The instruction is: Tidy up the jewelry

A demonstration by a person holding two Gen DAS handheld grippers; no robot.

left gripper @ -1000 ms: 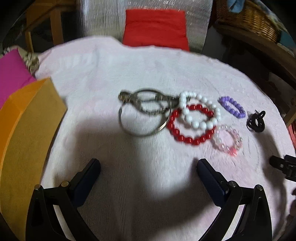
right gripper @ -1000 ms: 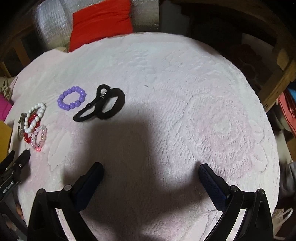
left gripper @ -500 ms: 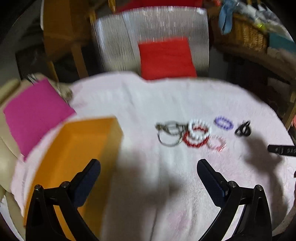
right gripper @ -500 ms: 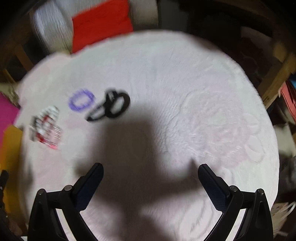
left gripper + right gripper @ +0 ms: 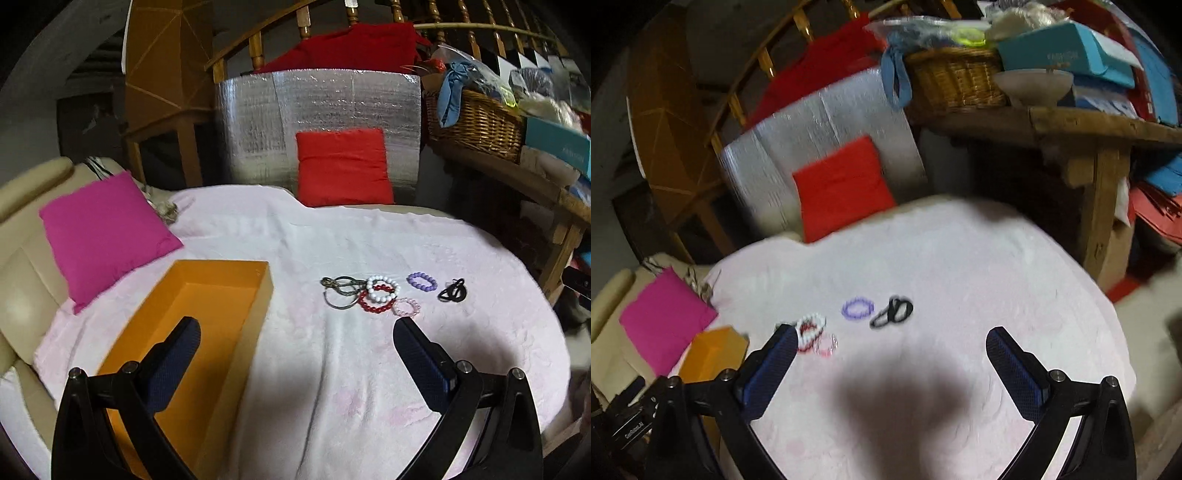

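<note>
Both grippers, left (image 5: 297,334) and right (image 5: 892,341), had pulled back, jaws apart and empty; bracelets (image 5: 380,295) lay untouched beside the orange box (image 5: 221,291).

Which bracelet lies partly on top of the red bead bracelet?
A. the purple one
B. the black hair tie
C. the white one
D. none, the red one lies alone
C: in the left wrist view the white bracelet overlaps the upper part of the red bracelet, while the purple bracelet lies apart to the right.
</note>
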